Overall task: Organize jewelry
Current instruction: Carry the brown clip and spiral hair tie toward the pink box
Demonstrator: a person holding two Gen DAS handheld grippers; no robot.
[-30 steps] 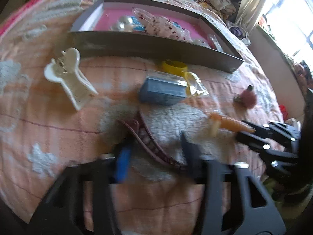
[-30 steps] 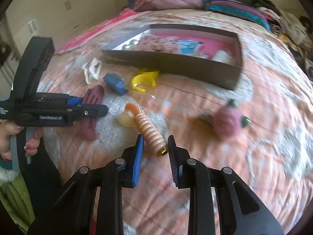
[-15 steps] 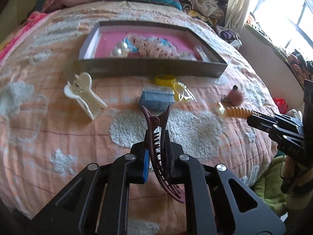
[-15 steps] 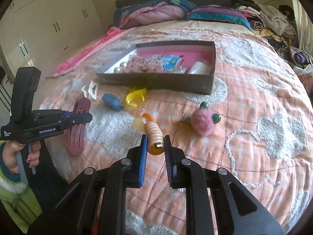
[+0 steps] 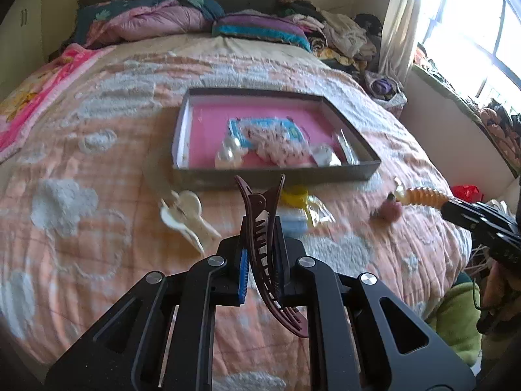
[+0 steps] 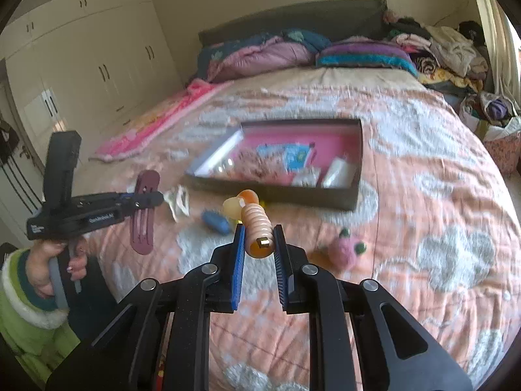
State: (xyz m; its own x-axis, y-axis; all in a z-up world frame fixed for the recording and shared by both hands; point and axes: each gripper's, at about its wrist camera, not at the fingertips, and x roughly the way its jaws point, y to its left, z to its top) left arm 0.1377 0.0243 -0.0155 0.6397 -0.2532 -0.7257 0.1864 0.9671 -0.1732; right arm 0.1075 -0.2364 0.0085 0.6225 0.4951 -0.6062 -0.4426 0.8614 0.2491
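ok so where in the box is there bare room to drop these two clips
The box is bare pink along its left side and across the far strip by the back wall. The near half is crowded: pearl beads, a blue card and small packets. The maroon clip and ribbed orange clip fit best far left.

A bed (image 5: 97, 169) fills both views under an orange bedspread (image 6: 439, 195) with fluffy white cloud patches. Folded quilts (image 5: 156, 22) and a striped pillow (image 6: 364, 53) lie against the dark headboard (image 6: 293, 19), with a heap of clothes (image 6: 452, 52) beside them. A pink blanket (image 5: 29, 97) trails off one edge. Cream wardrobes (image 6: 88, 62) line the wall; daylight pours through a curtained window (image 5: 465, 26).
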